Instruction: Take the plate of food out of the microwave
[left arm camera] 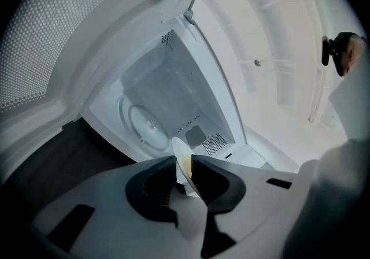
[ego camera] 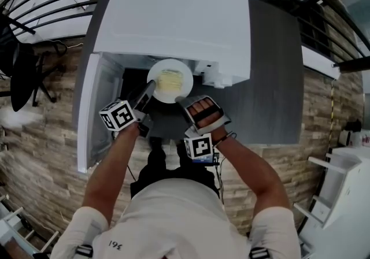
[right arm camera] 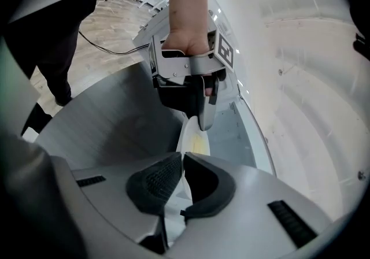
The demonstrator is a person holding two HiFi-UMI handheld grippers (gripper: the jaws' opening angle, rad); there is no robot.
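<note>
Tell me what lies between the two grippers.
The plate with its food. In the head view, the left gripper clamps its left rim and the right gripper its near-right rim.

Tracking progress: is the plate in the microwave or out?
Out: the left gripper and right gripper hold the plate outside the cavity; the turntable is bare.

White plate (ego camera: 156, 71), yellow food (ego camera: 169, 82)
</note>
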